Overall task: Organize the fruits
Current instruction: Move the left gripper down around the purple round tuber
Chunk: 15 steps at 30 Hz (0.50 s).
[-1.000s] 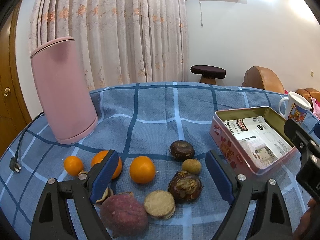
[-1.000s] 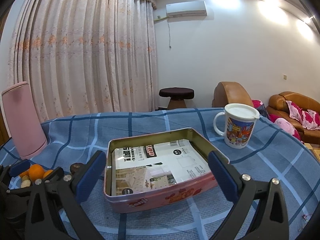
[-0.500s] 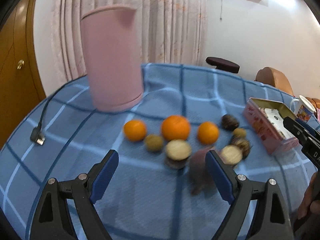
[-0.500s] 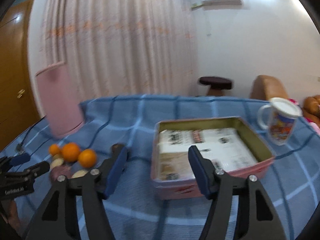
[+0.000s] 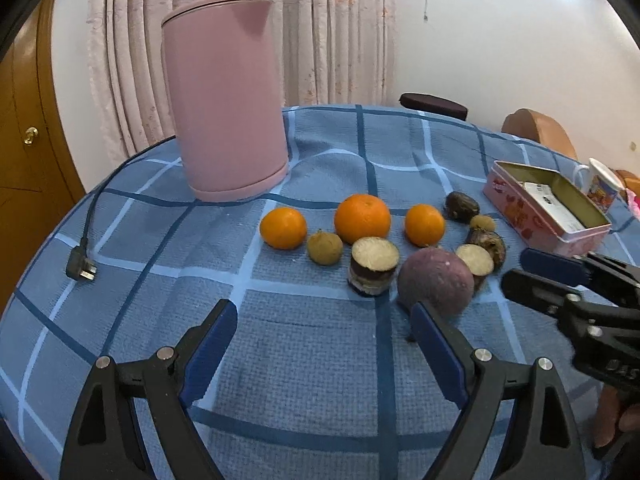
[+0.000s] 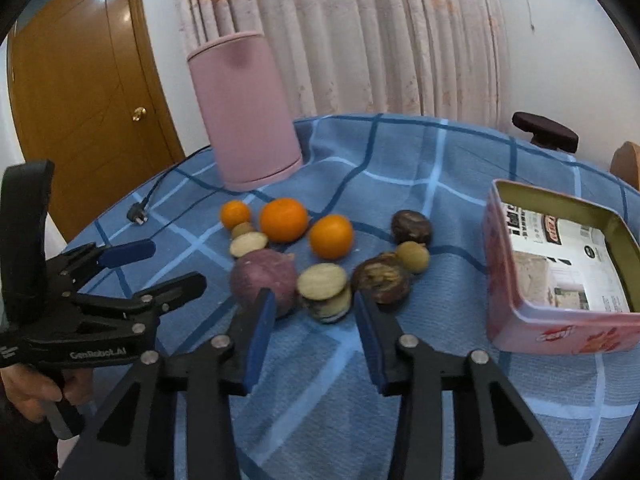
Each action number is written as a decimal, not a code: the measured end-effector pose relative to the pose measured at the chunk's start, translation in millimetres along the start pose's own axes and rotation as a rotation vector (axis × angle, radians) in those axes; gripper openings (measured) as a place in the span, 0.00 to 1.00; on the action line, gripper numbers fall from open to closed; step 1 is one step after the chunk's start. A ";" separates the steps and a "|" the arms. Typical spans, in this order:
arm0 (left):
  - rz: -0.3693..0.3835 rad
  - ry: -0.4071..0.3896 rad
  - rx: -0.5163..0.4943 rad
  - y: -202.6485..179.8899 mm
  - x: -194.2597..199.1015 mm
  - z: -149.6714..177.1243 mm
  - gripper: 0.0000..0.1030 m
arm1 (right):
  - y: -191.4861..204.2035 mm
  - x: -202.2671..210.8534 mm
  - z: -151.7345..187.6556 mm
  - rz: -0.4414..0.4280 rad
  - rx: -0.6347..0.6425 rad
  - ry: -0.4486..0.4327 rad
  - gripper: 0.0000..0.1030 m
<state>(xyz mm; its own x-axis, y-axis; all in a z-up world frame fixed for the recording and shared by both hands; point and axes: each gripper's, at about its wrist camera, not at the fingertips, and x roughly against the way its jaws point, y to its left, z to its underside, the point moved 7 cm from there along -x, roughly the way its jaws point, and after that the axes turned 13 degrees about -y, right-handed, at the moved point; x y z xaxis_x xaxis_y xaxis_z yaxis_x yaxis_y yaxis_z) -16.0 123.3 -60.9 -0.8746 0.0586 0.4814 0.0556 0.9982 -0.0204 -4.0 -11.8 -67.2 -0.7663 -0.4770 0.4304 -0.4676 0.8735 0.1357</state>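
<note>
Three oranges point(image 5: 362, 218) lie in a row on the blue checked cloth, with small brown fruits point(image 5: 324, 247), a cut tuber piece point(image 5: 374, 266) and a round purple tuber point(image 5: 435, 280) in front of them. My left gripper point(image 5: 324, 344) is open and empty, short of the group. My right gripper point(image 6: 316, 320) is open and empty, its jaws just before a cut tuber piece point(image 6: 324, 290). The oranges point(image 6: 284, 219) and the purple tuber point(image 6: 262, 278) show there too. The left gripper point(image 6: 152, 266) appears at the left of that view.
A pink kettle point(image 5: 224, 96) stands at the back left, its cord and plug point(image 5: 80, 268) trailing over the cloth. An open pink tin point(image 6: 560, 268) with printed paper inside sits at the right. A mug point(image 5: 600, 186) stands behind it.
Both grippers have swung left and pulled back from the tin and now face the fruit group. The right gripper's jaws have narrowed. Nothing was picked up.
</note>
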 end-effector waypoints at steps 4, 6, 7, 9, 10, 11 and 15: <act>0.112 -0.006 0.045 -14.1 3.4 -6.6 0.87 | -8.7 -11.5 9.5 0.018 -0.056 0.066 0.39; 0.158 -0.007 0.039 -25.1 2.8 -8.5 0.87 | -16.8 -11.2 9.8 0.028 -0.088 0.067 0.35; 0.176 -0.001 0.028 -31.8 0.4 -8.9 0.87 | -22.2 -8.9 9.2 0.034 -0.097 0.067 0.35; 0.200 0.015 0.005 -44.5 -5.0 -9.0 0.87 | -27.1 -6.6 8.9 0.031 -0.110 0.069 0.35; 0.216 0.024 0.000 -50.3 -9.3 -9.1 0.87 | -27.4 -6.6 8.9 0.026 -0.109 0.072 0.35; 0.223 0.030 0.003 -53.4 -12.6 -9.6 0.87 | -27.7 -6.9 8.8 0.029 -0.103 0.072 0.35; 0.244 0.055 0.018 -59.9 -27.6 -11.3 0.83 | -35.7 -4.2 9.2 0.036 -0.117 0.074 0.32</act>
<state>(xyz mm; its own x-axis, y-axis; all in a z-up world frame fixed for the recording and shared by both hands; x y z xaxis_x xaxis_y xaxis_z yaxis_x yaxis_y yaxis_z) 10.3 61.8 -63.0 -0.8085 0.2979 0.5075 0.2528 0.9546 -0.1577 11.9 -41.9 -82.0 -0.7450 -0.4407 0.5007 -0.3828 0.8972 0.2202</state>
